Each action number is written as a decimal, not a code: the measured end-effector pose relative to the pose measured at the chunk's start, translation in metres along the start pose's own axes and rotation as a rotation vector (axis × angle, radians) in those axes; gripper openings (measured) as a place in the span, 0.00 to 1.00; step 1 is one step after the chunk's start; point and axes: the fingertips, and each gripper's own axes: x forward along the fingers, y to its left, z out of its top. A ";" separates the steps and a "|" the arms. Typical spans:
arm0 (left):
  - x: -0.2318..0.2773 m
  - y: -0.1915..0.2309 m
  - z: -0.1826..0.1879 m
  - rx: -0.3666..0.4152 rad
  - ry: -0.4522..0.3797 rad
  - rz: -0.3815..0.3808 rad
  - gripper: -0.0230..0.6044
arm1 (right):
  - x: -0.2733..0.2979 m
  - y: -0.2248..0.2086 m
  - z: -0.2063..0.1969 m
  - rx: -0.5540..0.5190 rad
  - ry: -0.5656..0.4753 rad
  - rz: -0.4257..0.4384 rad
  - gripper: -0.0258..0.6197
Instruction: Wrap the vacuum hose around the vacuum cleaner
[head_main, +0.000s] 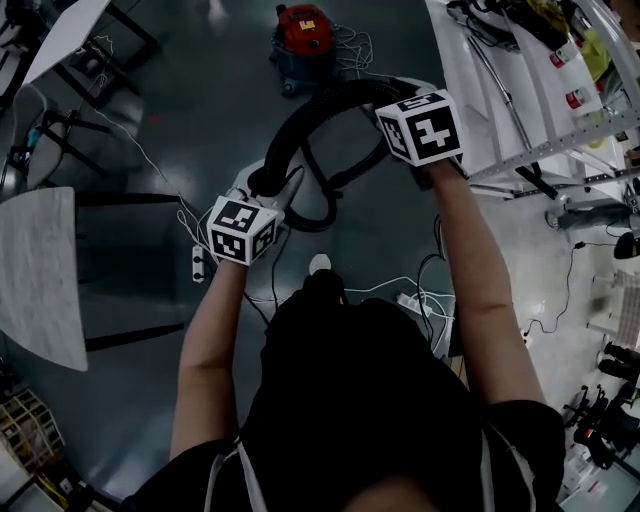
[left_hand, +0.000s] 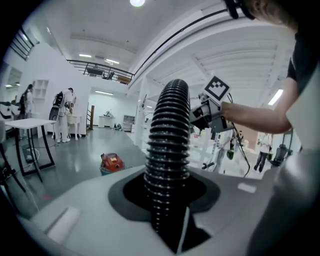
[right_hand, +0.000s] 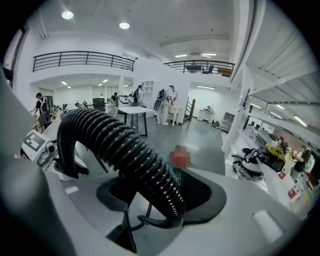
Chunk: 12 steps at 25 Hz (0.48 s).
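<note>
Spanning both grips, the black ribbed vacuum hose (head_main: 300, 118) arches left to right, clamped in the left tool (head_main: 272, 190) and the right tool (head_main: 388, 98); the red canister vacuum cleaner (head_main: 303, 40) stands on the grey floor (head_main: 200, 120), far beyond the arch
</note>
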 end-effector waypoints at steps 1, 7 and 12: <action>0.001 0.007 0.006 0.007 -0.015 0.015 0.27 | 0.003 -0.002 0.003 0.010 -0.003 -0.006 0.46; 0.005 0.042 0.039 0.010 -0.120 0.078 0.26 | 0.015 -0.011 0.032 0.072 -0.071 -0.038 0.45; 0.009 0.058 0.058 -0.011 -0.187 0.111 0.26 | 0.022 -0.013 0.052 0.136 -0.118 -0.023 0.46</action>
